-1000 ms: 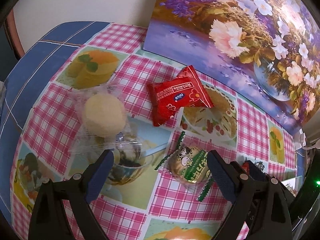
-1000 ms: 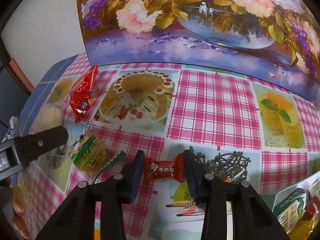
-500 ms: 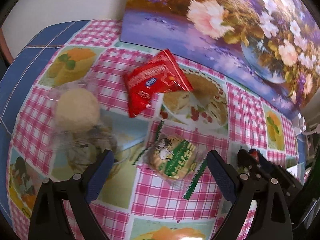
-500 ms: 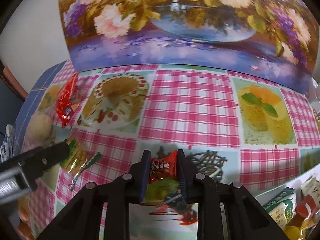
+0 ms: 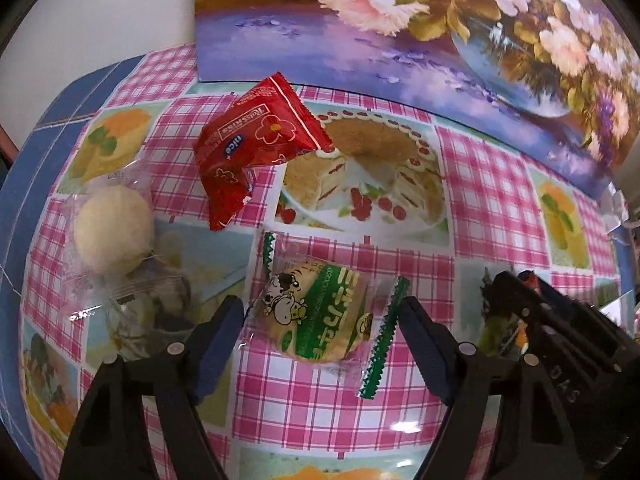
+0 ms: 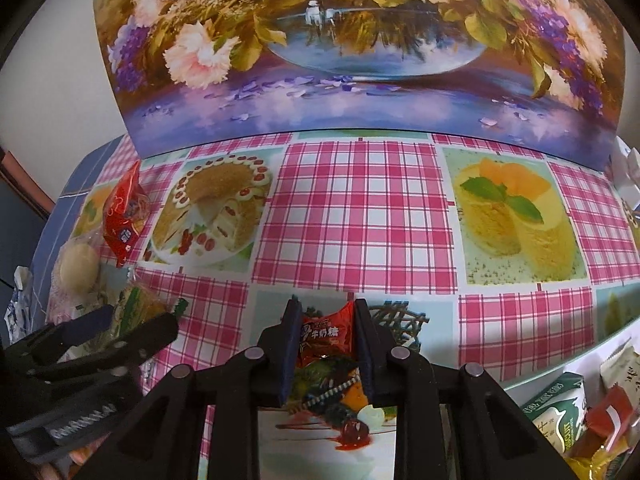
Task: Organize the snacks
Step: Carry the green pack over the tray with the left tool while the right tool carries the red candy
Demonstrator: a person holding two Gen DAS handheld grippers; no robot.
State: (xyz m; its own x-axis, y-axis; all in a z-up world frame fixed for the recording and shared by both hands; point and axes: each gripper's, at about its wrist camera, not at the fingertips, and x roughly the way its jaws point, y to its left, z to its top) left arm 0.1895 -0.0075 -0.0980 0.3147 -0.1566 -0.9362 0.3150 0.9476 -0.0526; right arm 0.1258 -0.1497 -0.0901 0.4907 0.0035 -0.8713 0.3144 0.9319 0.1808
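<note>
- The right gripper [image 6: 325,344], at the bottom centre of its own view, is clamping a small red candy [image 6: 326,336] between its two blue pads, holding it off the tablecloth [image 6: 360,216].
- The left gripper [image 5: 320,332], at the bottom of its view, is standing with its jaws apart around a green-and-white biscuit packet [image 5: 320,320] lying flat on the cloth; the jaws have just been closing in, yet neither pad is pressing on the wrapper.
- A red snack bag [image 5: 256,148] is sitting in the upper middle of the left view, just above the biscuit packet.
- A pale round cake in clear wrap [image 5: 112,236] is lying at the left edge.
- A flower painting [image 6: 360,40] is filling the top of the right view.
- More packets [image 6: 560,420] are showing in the lower right corner of the right view.
</note>
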